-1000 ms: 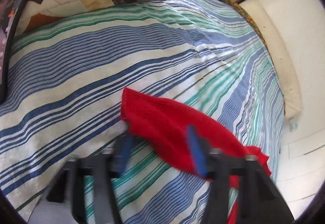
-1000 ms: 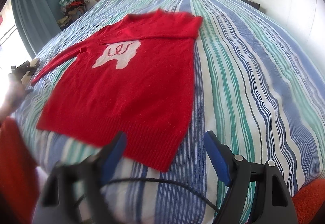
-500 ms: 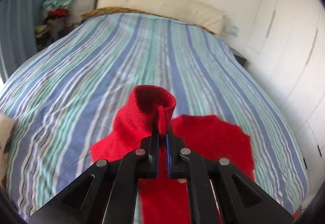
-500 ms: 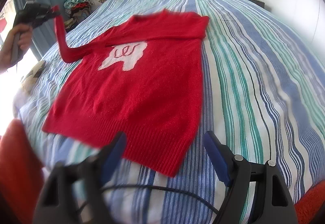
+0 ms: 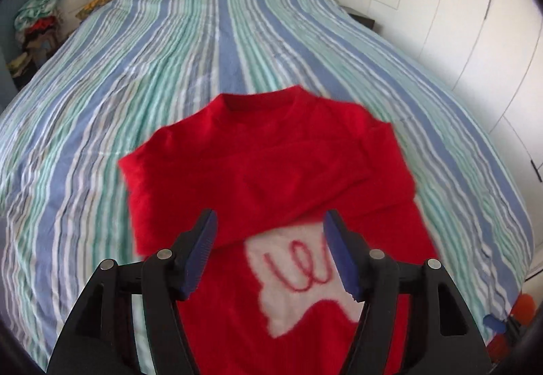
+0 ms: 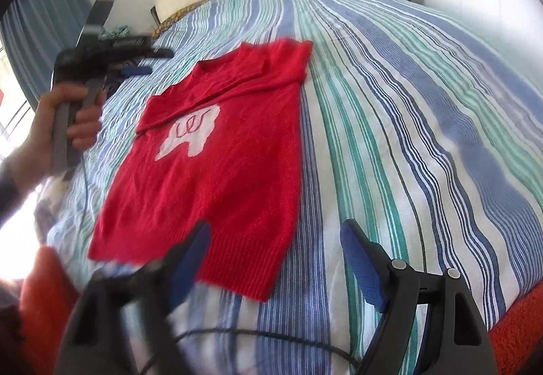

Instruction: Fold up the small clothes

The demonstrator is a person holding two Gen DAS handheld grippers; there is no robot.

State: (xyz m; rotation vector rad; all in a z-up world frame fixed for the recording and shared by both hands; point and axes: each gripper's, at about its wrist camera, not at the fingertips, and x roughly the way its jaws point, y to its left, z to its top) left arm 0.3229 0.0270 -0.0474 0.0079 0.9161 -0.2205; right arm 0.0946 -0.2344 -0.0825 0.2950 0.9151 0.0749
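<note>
red sweater (image 6: 217, 171) flat on the striped bed (image 6: 407, 123), sleeves folded across; both grippers' jaws spread, holding nothing

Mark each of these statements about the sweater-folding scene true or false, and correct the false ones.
1. The left tongs are open and hold nothing. True.
2. The red sweater lies on a plain white sheet. False: it lies on a striped bedspread of blue, green and white.
3. Both sleeves are folded across the sweater's chest. True.
4. The right tongs are clamped on the sweater's hem. False: they are open, near the hem, gripping nothing.
5. The white patch on the sweater's front bears red squiggles. True.
6. The sweater is folded in half, hem to collar. False: its body lies at full length.
</note>
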